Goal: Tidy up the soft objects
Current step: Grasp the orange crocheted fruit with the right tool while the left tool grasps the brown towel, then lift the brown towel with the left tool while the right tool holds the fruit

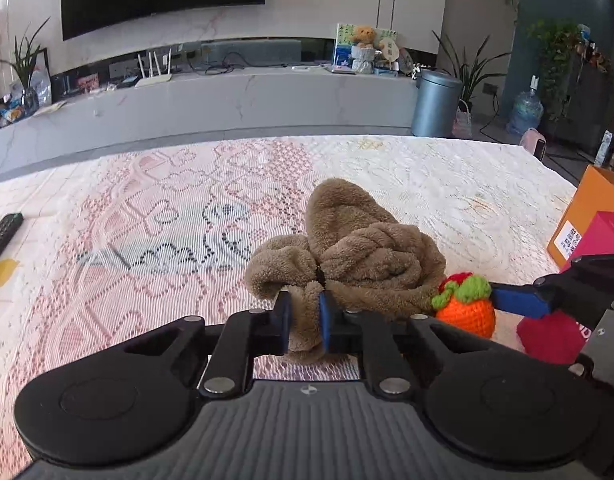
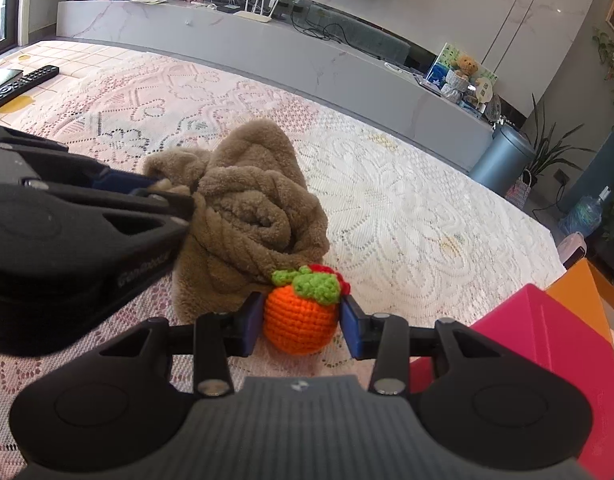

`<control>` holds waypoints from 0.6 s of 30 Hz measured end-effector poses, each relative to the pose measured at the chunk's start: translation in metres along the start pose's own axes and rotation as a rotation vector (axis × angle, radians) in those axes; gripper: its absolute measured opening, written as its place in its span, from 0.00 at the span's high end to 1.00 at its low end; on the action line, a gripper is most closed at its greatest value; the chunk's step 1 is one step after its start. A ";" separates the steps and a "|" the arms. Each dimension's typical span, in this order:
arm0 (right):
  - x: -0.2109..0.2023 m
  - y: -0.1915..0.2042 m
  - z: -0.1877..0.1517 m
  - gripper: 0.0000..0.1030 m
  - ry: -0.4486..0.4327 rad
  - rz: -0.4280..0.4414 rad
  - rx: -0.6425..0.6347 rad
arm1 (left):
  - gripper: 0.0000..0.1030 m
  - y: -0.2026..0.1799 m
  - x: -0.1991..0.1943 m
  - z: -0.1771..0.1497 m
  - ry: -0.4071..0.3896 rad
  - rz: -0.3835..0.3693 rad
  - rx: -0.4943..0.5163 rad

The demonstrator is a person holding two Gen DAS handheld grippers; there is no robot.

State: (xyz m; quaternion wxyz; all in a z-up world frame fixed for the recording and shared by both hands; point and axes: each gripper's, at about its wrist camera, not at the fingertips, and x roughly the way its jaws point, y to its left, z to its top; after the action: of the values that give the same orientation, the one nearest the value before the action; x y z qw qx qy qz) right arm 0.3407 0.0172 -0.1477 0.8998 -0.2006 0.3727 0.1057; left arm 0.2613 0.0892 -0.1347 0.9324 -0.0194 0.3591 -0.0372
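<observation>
Lace tablecloth (image 1: 147,208): left claw (image 1: 305,322) pinching brown towel (image 1: 359,248); right claw (image 2: 301,322) squeezing crochet orange (image 2: 299,320).

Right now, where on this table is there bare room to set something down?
Bare lace tablecloth lies between the black remote control and the brown fleece towel, and beyond the towel. Crowded: around the orange crocheted fruit, pink box, orange box.

Brown fleece towel (image 1: 363,256), orange crochet fruit (image 2: 301,320) — green-leaved, pink-white lace cloth (image 1: 155,208)

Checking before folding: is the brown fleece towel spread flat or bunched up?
Bunched up. The brown fleece towel sits in a twisted, rolled heap on the lace tablecloth, one fold pinched in the left claw.
</observation>
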 end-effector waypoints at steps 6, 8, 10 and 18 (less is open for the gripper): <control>-0.021 -0.001 -0.003 0.61 -0.025 0.030 -0.014 | 0.88 -0.006 -0.025 -0.005 0.072 -0.009 -0.010; -0.031 0.001 -0.007 0.61 -0.037 0.042 -0.027 | 0.88 -0.010 -0.037 -0.009 0.098 0.002 -0.014; -0.041 0.003 -0.012 0.61 -0.046 0.055 -0.040 | 0.88 -0.011 -0.048 -0.015 0.114 0.008 -0.022; -0.068 0.006 -0.038 0.60 -0.056 0.078 -0.038 | 0.88 -0.001 -0.083 -0.046 0.191 0.013 -0.095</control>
State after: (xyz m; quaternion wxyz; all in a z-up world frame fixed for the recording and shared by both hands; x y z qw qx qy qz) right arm 0.2670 0.0034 -0.1254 0.9012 -0.1999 0.3528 0.1531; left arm 0.1693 0.0945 -0.1133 0.8922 -0.0575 0.4477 -0.0159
